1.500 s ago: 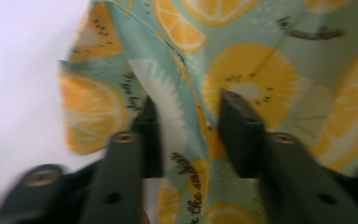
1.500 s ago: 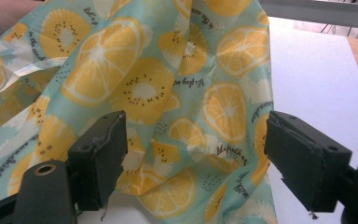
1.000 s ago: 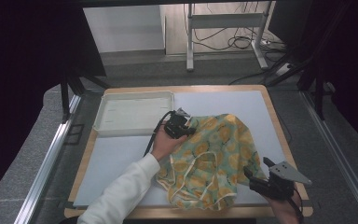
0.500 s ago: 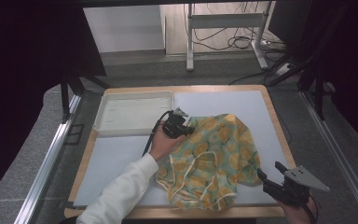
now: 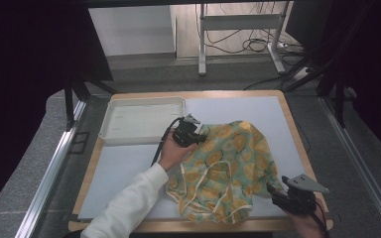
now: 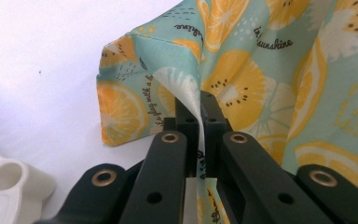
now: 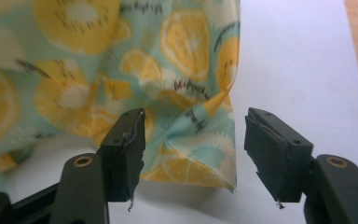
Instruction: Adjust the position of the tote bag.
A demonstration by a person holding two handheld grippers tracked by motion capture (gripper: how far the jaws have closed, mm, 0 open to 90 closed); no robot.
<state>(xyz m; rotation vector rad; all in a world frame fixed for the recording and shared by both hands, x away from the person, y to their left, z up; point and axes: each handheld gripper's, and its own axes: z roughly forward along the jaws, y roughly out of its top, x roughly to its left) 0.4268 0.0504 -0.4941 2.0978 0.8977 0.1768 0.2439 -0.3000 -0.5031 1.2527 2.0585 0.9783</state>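
Cloth (image 5: pixel 228 168): pale teal ground, printed with yellow-orange citrus slices, white leaf sprigs and small black script; cream-white edging cord. Tray (image 5: pixel 141 119): plain off-white. Table mat (image 5: pixel 243 110): pale lavender-white, with a light wooden border. Left gripper (image 6: pixel 198 122) and right gripper (image 7: pixel 193 140): black jaws with brass-coloured rivets. Sleeve (image 5: pixel 124 208): white.

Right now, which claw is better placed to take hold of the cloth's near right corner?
The right claw. Its jaws stand open with that corner of the lemon-print cloth hanging between them, so it likely only needs to close. The left claw is shut on the cloth's far edge, beside the white tray.
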